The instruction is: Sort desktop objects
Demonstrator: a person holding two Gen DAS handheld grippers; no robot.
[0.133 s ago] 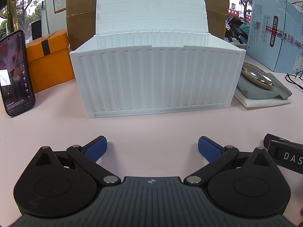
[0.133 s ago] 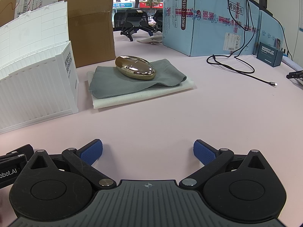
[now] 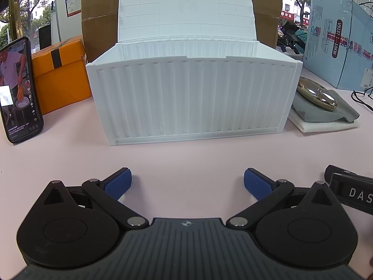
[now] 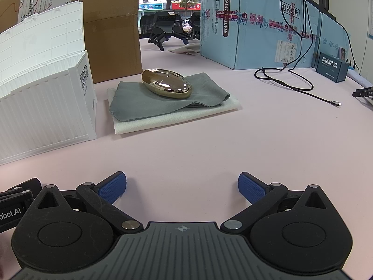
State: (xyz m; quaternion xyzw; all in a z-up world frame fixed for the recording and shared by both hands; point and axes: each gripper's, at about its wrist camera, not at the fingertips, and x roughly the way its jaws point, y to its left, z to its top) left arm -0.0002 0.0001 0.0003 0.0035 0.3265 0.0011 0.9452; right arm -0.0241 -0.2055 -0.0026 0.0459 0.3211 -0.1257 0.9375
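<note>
A white ribbed storage box (image 3: 193,98) with its lid raised stands on the pale pink table straight ahead of my left gripper (image 3: 187,183), which is open and holds nothing. Right of the box, a shiny gold oval case (image 3: 317,93) rests on a grey cloth (image 3: 326,114) over a white pad. In the right wrist view the gold case (image 4: 166,86) lies on the grey cloth (image 4: 163,105), ahead and slightly left of my open, empty right gripper (image 4: 181,186). The box (image 4: 44,107) fills that view's left side.
A phone (image 3: 19,91) stands propped at the left beside an orange box (image 3: 60,77). A brown carton (image 3: 98,18) rises behind the white box. Light blue cartons (image 4: 256,23), a black cable (image 4: 296,84) and a small dark box (image 4: 332,68) sit at the right.
</note>
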